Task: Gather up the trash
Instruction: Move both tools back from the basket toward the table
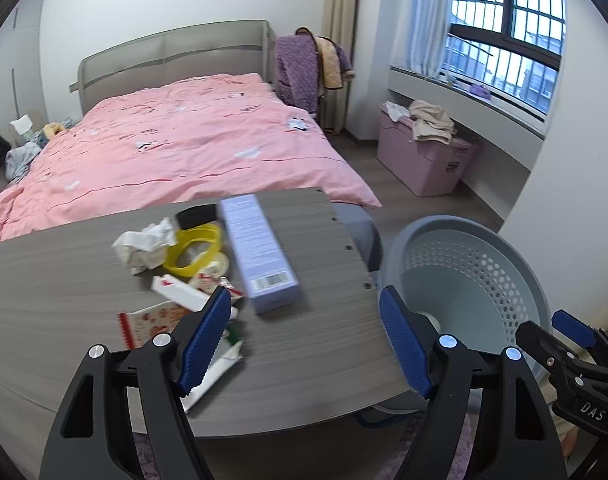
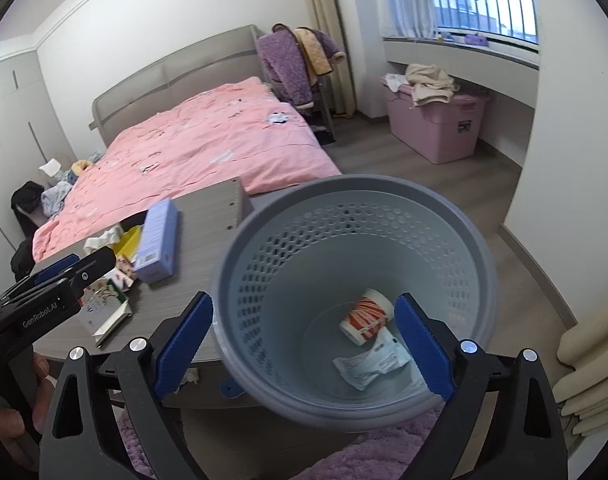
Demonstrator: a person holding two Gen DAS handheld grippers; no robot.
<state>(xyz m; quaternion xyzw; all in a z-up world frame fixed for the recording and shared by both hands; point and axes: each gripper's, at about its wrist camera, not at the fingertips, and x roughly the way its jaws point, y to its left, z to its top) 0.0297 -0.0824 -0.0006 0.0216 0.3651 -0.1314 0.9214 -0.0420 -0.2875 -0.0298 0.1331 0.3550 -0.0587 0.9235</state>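
Observation:
Trash lies piled on the grey wooden table (image 1: pixel 63 300): crumpled white paper (image 1: pixel 143 246), a yellow ring (image 1: pixel 193 254), a long lilac box (image 1: pixel 255 252), printed wrappers (image 1: pixel 151 320) and a white tube (image 1: pixel 219 364). My left gripper (image 1: pixel 304 344) hangs open over the table's near right part, its left pad above the wrappers, with nothing between the pads. Off the table's right edge stands the grey perforated bin (image 2: pixel 356 190). Inside it are a red-and-white cup (image 2: pixel 366 314) and a pale wrapper (image 2: pixel 368 364). My right gripper (image 2: pixel 304 346) is open and empty above the bin's mouth.
A bed with a pink duvet (image 1: pixel 175 148) lies right behind the table. A pink storage box (image 1: pixel 424 160) with clothes sits under the window ledge. A white wall (image 2: pixel 564 200) stands right of the bin. A purple rug (image 2: pixel 364 456) covers the floor below. A hand (image 2: pixel 7 428) shows at the lower left.

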